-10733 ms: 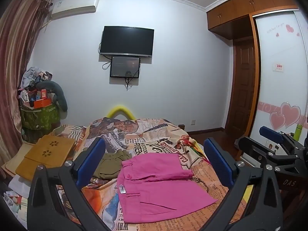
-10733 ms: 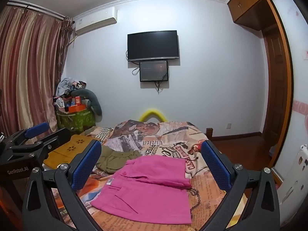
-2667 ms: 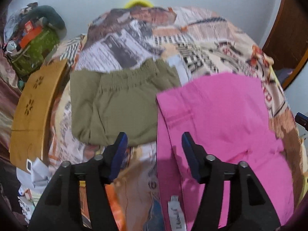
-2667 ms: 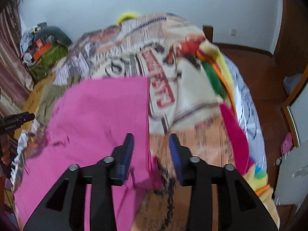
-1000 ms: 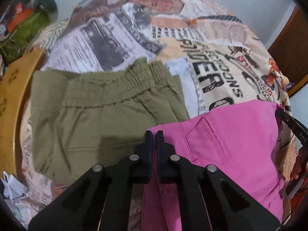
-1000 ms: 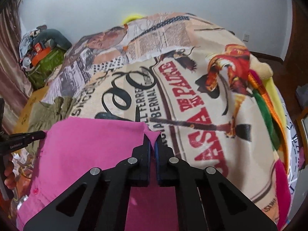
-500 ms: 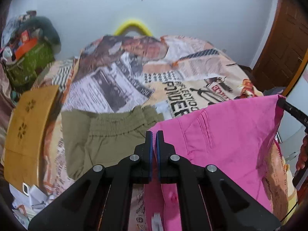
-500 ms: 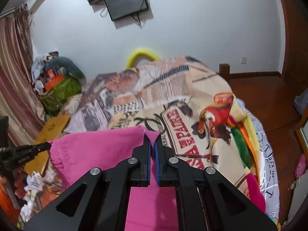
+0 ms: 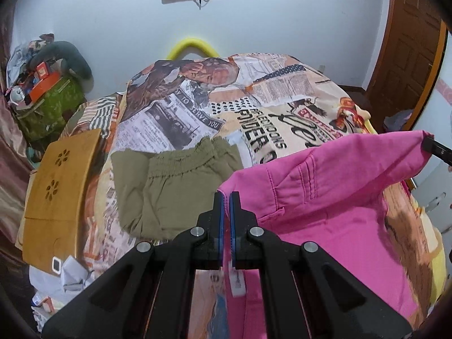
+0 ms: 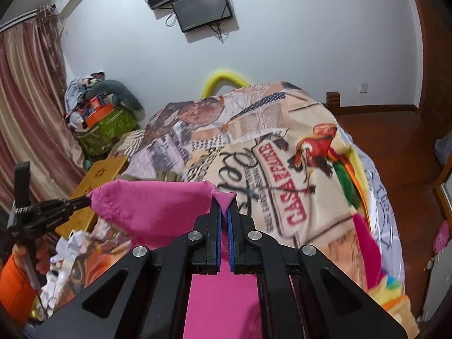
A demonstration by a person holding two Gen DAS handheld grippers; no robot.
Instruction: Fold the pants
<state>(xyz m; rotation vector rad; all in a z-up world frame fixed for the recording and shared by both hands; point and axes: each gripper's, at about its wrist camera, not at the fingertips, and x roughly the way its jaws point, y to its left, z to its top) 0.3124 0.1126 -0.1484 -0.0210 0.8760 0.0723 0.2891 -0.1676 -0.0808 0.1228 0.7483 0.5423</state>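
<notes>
The left gripper (image 9: 226,195) has its fingers (image 9: 218,212) closed tight on one corner of the pink pants (image 9: 325,197), at the waistband end where the stitched belt loops show; the right gripper (image 10: 223,197) is clamped the same way on the opposite corner, a small peak of pink cloth poking up between its blue pads; each one also shows at the edge of the other's view, pinching its own end of the same edge; held at two corners like this, the waistband hangs as a slack line between them, raised off the bed (image 9: 282,90), while the rest of the cloth trails down toward the bedspread, and the lower part is hidden beneath the grippers in both views; I judge the point of such a hold is to let the weight of the cloth pull out creases and keep the edge square before it is laid over for a fold; a white label (image 9: 236,281) dangles just behind the left fingers, which suggests the inside of the waist faces that camera; just beyond the pink cloth lies a pair of olive shorts (image 9: 175,186), flat on the patterned bedspread and apart from the lifted edge, so it is clear of the work; to the left a wooden board (image 9: 56,186) rests at the bedside; farther off stand a green bag (image 9: 50,110) heaped with clutter, a yellow foam arch (image 9: 192,48) at the far end of the bed, and a screen (image 10: 202,8) on the wall.
</notes>
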